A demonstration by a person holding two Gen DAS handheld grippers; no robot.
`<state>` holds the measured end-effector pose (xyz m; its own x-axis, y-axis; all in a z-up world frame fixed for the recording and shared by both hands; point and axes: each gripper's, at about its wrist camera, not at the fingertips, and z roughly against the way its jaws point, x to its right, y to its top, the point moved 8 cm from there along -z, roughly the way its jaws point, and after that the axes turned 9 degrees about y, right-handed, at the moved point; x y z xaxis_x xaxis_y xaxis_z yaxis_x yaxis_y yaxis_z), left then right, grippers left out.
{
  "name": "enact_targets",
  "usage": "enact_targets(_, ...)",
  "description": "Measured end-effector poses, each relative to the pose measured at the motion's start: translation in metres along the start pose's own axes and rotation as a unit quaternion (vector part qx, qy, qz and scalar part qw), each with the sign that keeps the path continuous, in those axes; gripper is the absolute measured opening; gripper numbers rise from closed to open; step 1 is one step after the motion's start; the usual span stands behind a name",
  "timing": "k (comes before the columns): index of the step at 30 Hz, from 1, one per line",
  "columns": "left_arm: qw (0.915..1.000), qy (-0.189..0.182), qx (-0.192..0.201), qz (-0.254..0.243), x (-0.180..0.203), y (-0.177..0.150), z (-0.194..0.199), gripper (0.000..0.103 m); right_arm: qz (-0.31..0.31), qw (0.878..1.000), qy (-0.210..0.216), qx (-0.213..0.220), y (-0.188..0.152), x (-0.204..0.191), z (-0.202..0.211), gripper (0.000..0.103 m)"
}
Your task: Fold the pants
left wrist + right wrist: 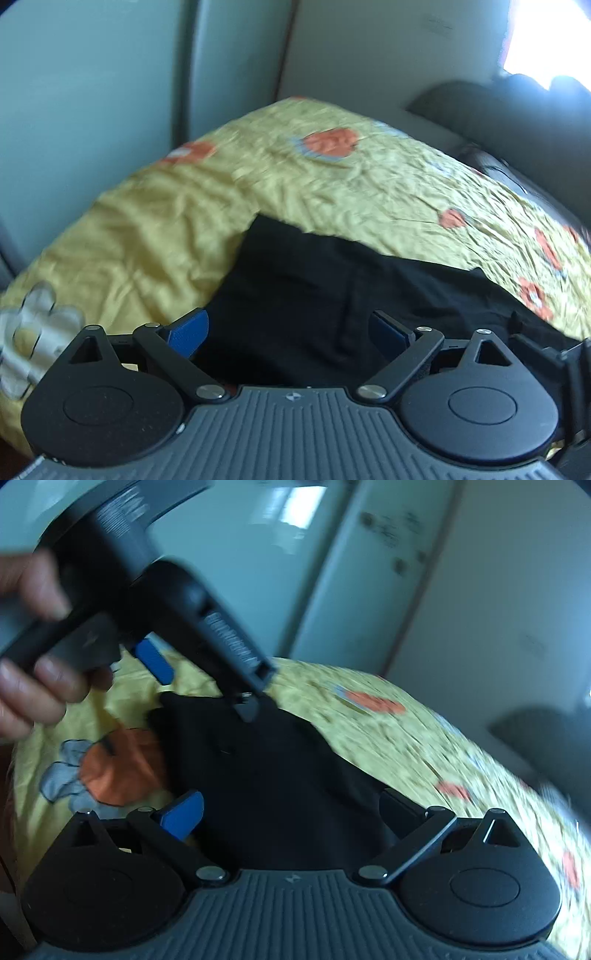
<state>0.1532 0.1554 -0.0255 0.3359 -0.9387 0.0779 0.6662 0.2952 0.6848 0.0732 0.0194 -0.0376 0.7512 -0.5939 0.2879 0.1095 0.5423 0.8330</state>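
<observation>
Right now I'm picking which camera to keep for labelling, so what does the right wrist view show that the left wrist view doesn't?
Only the right wrist view shows the person's hand holding the left gripper above the pants.

Only the left wrist view shows a dark cushion and a bright window.

Both show black pants on the yellow flowered bedspread, each with its own gripper open; the right gripper hovers over the fabric.

A crumpled yellow bedspread [155, 221] — orange flowers [330, 142] — beside a grey wardrobe [92, 92].
</observation>
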Motion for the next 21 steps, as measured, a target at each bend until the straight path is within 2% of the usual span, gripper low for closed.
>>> enact_targets(5, 0.9965, -0.035, -0.053, 0.054, -0.024, -0.011, -0.002, 0.093, 0.053, 0.998, 0.015, -0.014, 0.008, -0.029, -0.024, 0.101)
enact_targets(9, 0.9842, -0.094, -0.103, 0.109, -0.026, -0.021, -0.012, 0.093, 0.086, 0.996, -0.004, -0.036, 0.006, -0.038, -0.041, 0.101)
enact_targets(13, 0.9594, -0.149, -0.154, 0.183, -0.031, -0.031, -0.029, 0.093, 0.119, 0.992, -0.026, -0.038, 0.010, -0.045, -0.054, 0.101)
enact_targets(16, 0.9446, -0.177, -0.160, 0.226, -0.037, -0.030, -0.031, 0.094, 0.149, 0.985, -0.081, -0.022, 0.017, -0.045, -0.059, 0.101)
enact_targets(18, 0.9324, -0.197, -0.166, 0.253, -0.040, -0.029, -0.034, 0.093, 0.144, 0.984, -0.101, -0.007, 0.024, -0.040, -0.057, 0.102)
enact_targets(21, 0.9070, -0.237, -0.174, 0.301, -0.042, -0.027, -0.040, 0.093, 0.109, 0.989, -0.097, 0.002, 0.029, -0.031, -0.054, 0.101)
